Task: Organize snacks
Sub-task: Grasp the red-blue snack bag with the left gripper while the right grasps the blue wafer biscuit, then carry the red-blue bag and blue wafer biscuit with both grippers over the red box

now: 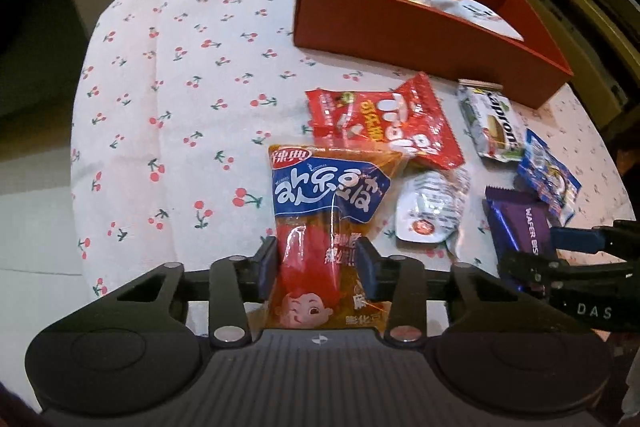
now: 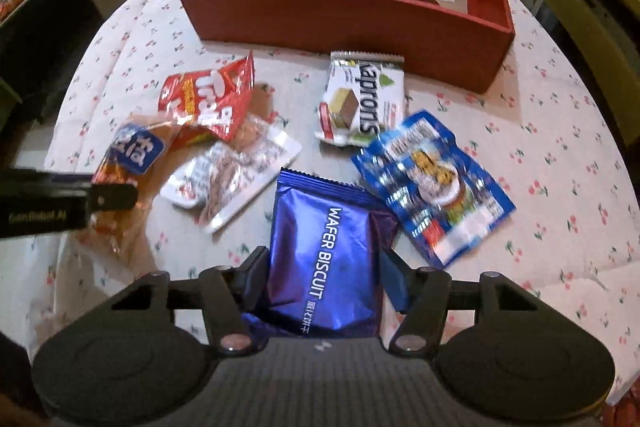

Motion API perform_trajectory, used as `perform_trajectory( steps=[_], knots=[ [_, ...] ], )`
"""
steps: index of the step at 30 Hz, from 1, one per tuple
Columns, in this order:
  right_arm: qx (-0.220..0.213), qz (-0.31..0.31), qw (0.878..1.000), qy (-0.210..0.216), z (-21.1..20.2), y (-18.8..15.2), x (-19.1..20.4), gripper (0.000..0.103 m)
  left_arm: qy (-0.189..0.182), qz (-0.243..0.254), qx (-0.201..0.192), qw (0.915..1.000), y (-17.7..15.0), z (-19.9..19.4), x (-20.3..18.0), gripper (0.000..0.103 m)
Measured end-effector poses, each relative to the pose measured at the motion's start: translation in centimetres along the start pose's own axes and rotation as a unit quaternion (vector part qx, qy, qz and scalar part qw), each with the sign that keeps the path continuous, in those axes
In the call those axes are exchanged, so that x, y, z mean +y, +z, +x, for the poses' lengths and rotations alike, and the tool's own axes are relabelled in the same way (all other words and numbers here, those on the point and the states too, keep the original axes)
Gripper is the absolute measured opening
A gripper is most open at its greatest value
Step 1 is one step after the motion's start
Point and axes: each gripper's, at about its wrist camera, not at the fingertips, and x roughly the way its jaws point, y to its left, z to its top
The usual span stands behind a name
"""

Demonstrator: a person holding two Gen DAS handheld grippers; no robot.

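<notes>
While the left gripper (image 1: 316,269) is closed on the orange spicy-snack packet (image 1: 328,219), the right gripper (image 2: 324,271) is closed on the blue wafer biscuit packet (image 2: 324,251), both packets near the cherry-print tablecloth (image 1: 168,131). Loose items: red packet (image 1: 384,119), Kaprons wafer (image 2: 360,99), blue foil pouch (image 2: 436,183), white sachet (image 2: 232,179). Red box (image 2: 344,15) behind, holding two packets.
</notes>
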Motion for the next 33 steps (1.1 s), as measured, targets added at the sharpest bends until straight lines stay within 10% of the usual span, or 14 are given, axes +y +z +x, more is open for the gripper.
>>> perform_trajectory(
  steps=[12,20,33],
  knots=[
    [-0.041,0.015,0.999,0.017,-3.5,-1.0,-0.4,0.075,-0.03,0.028,-0.01,0.9991,-0.7,-1.1,-2.1,0.041],
    [-0.039,0.013,0.999,0.023,-3.0,-0.8,-0.1,0.075,-0.005,0.043,-0.003,0.9991,-0.7,1.0,-3.0,0.062],
    [-0.067,0.025,0.997,0.029,-4.4,-0.6,-1.1,0.075,-0.019,0.037,-0.031,0.9987,-1.1,-1.5,-3.5,0.038]
  ],
)
